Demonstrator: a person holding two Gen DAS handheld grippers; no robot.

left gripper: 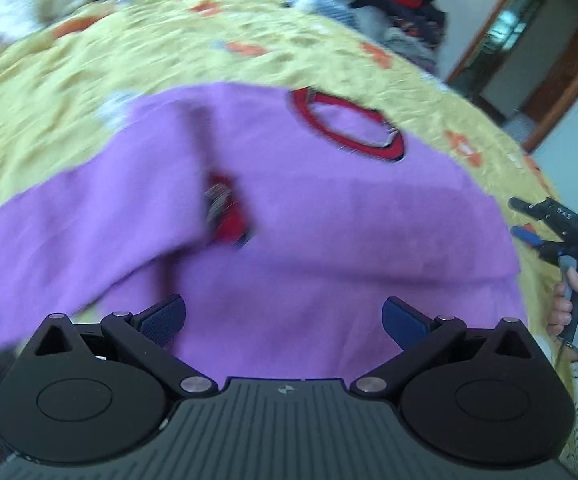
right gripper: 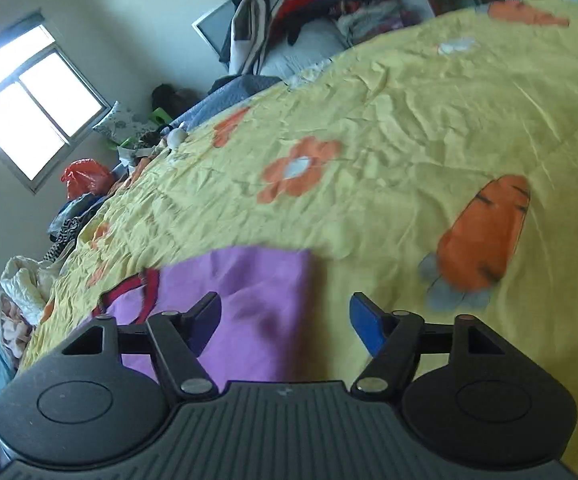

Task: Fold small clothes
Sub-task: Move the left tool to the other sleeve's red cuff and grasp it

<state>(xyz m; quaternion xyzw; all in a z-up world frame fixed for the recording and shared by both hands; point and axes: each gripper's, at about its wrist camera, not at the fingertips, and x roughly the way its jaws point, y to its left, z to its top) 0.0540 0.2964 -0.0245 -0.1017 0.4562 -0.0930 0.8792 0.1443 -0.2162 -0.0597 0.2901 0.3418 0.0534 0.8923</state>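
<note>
While both tools are gaping wide and holding nothing, left tool [left gripper: 285, 320] is hovering over the purple sweater [left gripper: 309, 216] lying mid-frame on the yellow bedspread [left gripper: 169, 52]; right tool [right gripper: 285, 322] is sitting at its edge; I'd be pinching the sleeve cuff [left gripper: 229, 208], folding inward, flattening.

Purple sweater [left gripper: 329, 220], seemingly part-folded, on bedspread [left gripper: 169, 52]

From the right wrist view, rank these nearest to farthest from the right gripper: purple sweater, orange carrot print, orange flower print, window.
From the right gripper, open over the bed:
1. Purple knit sweater with red collar, just ahead, slightly left.
2. Orange carrot print on the yellow bedspread, to the right.
3. Orange flower print, farther up, centre.
4. Bright window, on the far wall, left.
</note>
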